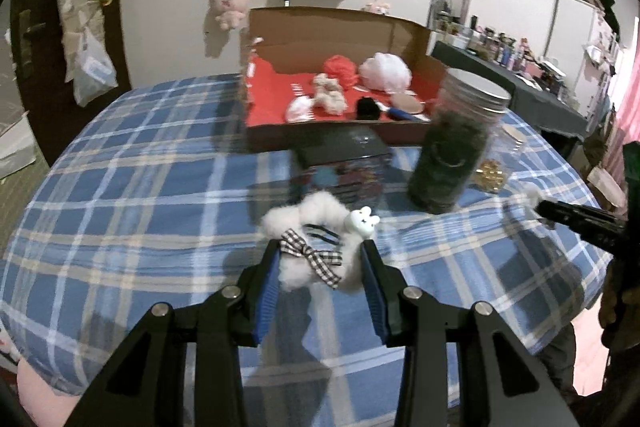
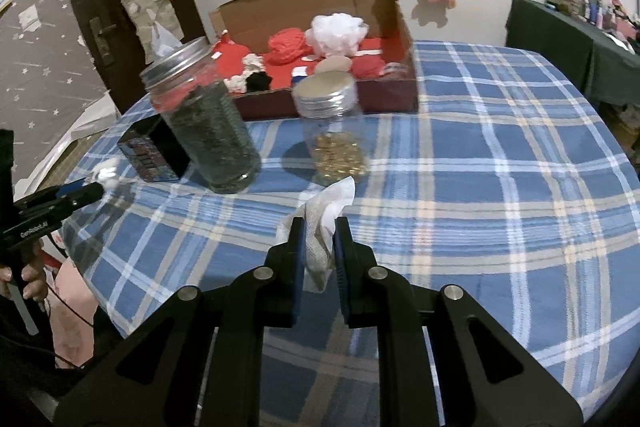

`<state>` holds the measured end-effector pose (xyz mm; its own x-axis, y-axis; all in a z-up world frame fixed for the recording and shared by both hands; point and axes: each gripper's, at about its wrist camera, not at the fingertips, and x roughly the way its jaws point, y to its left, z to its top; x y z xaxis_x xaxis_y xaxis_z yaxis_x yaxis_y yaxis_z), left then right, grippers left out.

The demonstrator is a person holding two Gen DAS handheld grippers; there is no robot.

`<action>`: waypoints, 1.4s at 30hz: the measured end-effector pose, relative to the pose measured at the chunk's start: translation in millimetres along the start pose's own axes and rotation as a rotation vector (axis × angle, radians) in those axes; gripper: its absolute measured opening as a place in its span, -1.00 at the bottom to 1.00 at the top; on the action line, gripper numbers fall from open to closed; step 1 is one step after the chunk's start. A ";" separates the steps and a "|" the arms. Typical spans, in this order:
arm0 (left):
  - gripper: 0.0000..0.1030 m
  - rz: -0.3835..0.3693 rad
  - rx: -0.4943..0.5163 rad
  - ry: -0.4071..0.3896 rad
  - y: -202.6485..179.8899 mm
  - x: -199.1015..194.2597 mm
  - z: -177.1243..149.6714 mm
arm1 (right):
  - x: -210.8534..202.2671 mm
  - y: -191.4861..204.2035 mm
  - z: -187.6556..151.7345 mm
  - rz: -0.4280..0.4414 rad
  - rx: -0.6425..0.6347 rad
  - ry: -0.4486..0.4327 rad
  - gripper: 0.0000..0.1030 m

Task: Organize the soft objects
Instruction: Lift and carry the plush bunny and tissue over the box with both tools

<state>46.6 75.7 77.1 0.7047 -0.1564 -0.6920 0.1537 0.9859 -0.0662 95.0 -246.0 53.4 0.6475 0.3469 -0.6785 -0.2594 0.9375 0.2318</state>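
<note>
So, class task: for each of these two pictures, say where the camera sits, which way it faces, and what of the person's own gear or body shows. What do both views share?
Left wrist view: sits on the left gripper, looking down along its fingers at the fluffy white scrunchie they hold; the right gripper enters at the right.
Right wrist view: sits on the right gripper, fingers shut on a white tissue; the left gripper and a hand show at the left.
Shared: the cardboard box, dark-filled jar and plaid cloth.

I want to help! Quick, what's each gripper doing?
Left gripper: shut on fluffy white scrunchie with checked bow.
Right gripper: shut on crumpled white tissue.
</note>
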 end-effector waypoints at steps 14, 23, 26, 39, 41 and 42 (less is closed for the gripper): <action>-0.20 0.027 0.000 0.026 45.8 19.9 15.1 | 6.8 -34.7 23.3 -0.076 0.020 0.021 -0.74; -0.20 -0.006 0.032 0.033 67.8 39.2 32.9 | 14.8 -46.7 50.0 -0.080 -0.005 -0.001 -0.74; -0.20 -0.030 0.043 0.028 72.4 43.8 39.3 | 20.3 -47.8 59.3 -0.079 -0.029 0.000 -0.74; -0.20 -0.134 0.138 -0.008 75.3 57.3 66.0 | 31.6 -53.4 87.8 0.008 -0.087 -0.022 -0.74; -0.20 -0.143 0.149 -0.009 75.6 58.6 69.0 | 33.3 -51.3 90.7 0.018 -0.102 -0.025 -0.74; -0.20 -0.145 0.158 -0.009 75.6 59.2 70.5 | 34.4 -50.0 92.1 0.025 -0.112 -0.027 -0.74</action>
<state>148.8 136.7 81.8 0.6736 -0.2974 -0.6766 0.3600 0.9316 -0.0511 196.3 -278.6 82.6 0.6586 0.3718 -0.6542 -0.3526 0.9205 0.1682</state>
